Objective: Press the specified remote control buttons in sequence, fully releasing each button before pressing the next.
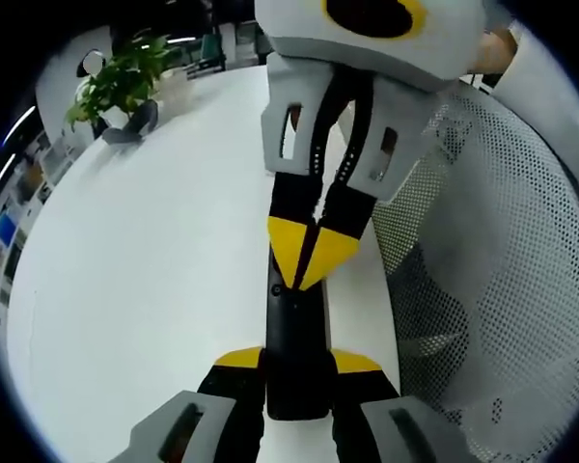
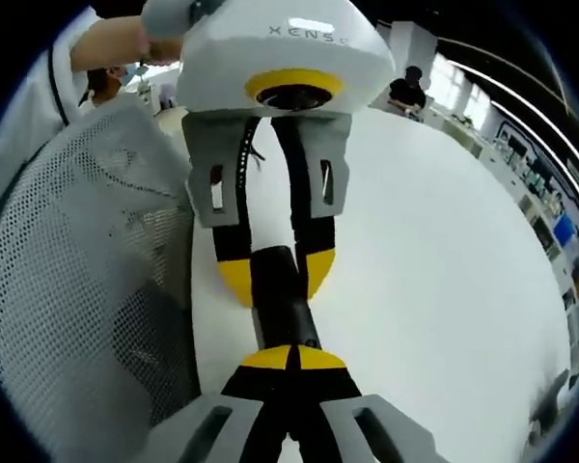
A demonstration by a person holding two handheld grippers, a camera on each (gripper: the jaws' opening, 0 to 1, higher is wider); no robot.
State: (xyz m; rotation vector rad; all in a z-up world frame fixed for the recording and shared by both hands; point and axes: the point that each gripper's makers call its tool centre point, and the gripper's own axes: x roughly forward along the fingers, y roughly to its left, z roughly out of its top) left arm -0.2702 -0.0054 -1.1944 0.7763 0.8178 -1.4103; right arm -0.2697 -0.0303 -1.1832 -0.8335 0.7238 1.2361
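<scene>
Left claw (image 1: 297, 371) clamps remote (image 1: 295, 328) near end at 6 o'clock; right claw (image 1: 309, 265) clenched, tips pressing at 12; remote rigid, light, slick, hold sides

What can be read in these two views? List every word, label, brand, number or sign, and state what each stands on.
"XENS", with whatever follows not legible: on the white top of the left gripper, seen in the right gripper view.
Remote control: any marks on its black face are too dark and small to read.
Background shelves at the room's edge: too small and blurred to read.
</scene>
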